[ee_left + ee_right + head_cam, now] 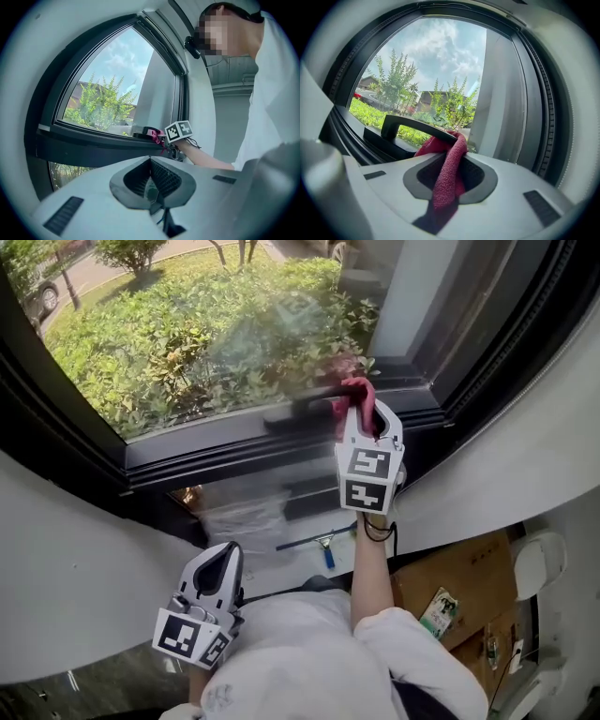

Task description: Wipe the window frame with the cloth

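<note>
While the right gripper [452,183] is clamping its jaws on the red cloth [446,159], the cloth is running lengthwise straight out ahead of the jaws. Its front end is touching the black handle [412,126] on the window frame [234,442]. The left gripper [220,568] is hanging low behind, with jaws together and nothing between them.

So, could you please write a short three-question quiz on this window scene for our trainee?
1. True or false: the left gripper holds the cloth.
2. The cloth lies nearest: a) the window handle, b) the cardboard box, c) the squeegee.
3. Fill in: the right gripper is shut on the ____.
Key: 1 false; 2 a; 3 cloth.
</note>
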The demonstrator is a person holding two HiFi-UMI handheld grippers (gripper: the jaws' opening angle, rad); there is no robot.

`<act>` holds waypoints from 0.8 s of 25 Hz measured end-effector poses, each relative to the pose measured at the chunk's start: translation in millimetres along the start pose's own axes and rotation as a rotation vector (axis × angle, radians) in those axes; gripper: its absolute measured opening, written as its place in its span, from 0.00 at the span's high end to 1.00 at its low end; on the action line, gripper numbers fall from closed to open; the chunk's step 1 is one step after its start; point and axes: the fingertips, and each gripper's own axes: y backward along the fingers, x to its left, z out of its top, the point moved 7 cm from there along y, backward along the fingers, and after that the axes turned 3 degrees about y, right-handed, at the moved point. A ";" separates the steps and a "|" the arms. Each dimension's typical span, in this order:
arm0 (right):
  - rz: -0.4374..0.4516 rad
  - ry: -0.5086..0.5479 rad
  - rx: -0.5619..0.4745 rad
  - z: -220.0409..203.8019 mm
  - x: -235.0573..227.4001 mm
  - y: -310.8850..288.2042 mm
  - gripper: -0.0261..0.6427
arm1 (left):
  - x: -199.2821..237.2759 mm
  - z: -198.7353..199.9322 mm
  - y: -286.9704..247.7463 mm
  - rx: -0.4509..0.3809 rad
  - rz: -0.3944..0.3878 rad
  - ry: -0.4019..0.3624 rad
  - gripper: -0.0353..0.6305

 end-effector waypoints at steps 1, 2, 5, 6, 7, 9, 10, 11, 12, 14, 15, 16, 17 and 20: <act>0.001 0.008 -0.003 0.7 -0.2 -0.2 0.87 | 0.8 0.8 -0.9 0.001 0.006 -0.001 0.93; 0.004 0.018 -0.007 1.3 -0.8 -0.5 0.87 | 2.0 1.2 -1.3 0.004 0.013 -0.001 0.93; -0.030 0.084 -0.026 0.1 -8.0 2.2 0.86 | 5.8 0.8 -1.2 0.013 0.040 0.002 0.93; -0.059 0.116 -0.034 -1.5 -13.5 4.6 0.86 | 6.5 0.5 -1.2 0.016 0.048 0.003 0.93; -0.089 0.139 -0.042 -3.3 -20.9 7.4 0.86 | 6.9 0.5 -1.5 0.019 0.055 0.002 0.93; -0.142 0.156 -0.060 -7.8 -39.7 12.8 0.86 | 7.2 0.8 -3.5 0.025 0.062 0.001 0.93; -0.168 0.159 -0.068 -10.9 -50.6 15.2 0.86 | 7.4 0.8 -5.1 0.029 0.063 0.000 0.93; -0.195 0.161 -0.073 -15.0 -61.9 17.3 0.86 | 7.6 0.9 -7.0 0.033 0.061 -0.001 0.93; -0.223 0.162 -0.072 -20.0 -73.4 19.3 0.86 | 7.6 1.1 -9.2 0.038 0.057 -0.003 0.93; -0.267 0.155 -0.058 -31.4 -95.4 22.5 0.86 | 6.3 2.0 -14.3 0.045 0.045 -0.006 0.93; -0.282 0.148 -0.054 -36.9 -105.7 23.3 0.86 | 4.9 2.4 -17.2 0.046 0.035 -0.007 0.93; -0.290 0.137 -0.056 -42.1 -115.5 23.2 0.86 | 3.1 2.6 -20.2 0.047 0.024 -0.009 0.93; -0.290 0.122 -0.064 -46.9 -125.0 22.3 0.86 | 1.1 2.6 -23.2 0.047 0.013 -0.011 0.93; -0.282 0.078 -0.099 -59.5 -150.9 18.6 0.86 | -4.7 1.7 -29.7 0.054 -0.014 -0.017 0.93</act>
